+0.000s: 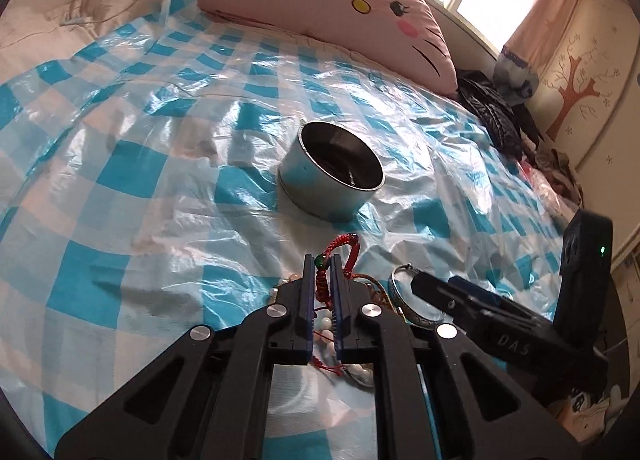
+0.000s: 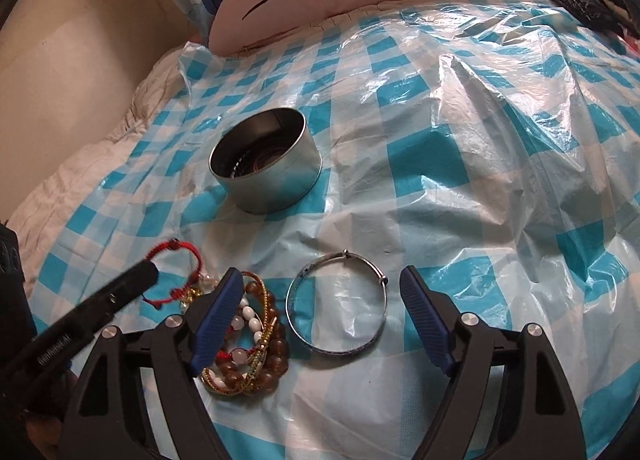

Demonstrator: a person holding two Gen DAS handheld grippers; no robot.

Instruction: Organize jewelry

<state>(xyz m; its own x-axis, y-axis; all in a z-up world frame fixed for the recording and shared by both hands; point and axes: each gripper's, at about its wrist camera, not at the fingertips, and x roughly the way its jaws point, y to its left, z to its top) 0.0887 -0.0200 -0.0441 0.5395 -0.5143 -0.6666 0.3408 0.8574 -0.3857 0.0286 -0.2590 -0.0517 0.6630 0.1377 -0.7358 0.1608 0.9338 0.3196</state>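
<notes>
Wide bare room is left on the crinkled blue-checked plastic sheet [image 2: 460, 147] to the right and far side. One round metal tin [image 2: 266, 167] stands open. One red cord bracelet [image 1: 326, 280] is pinched by the left gripper [image 1: 322, 280]. One silver bangle [image 2: 338, 302] lies flat between the spread fingers of the right gripper [image 2: 320, 316], beside a beaded heap [image 2: 252, 344].
</notes>
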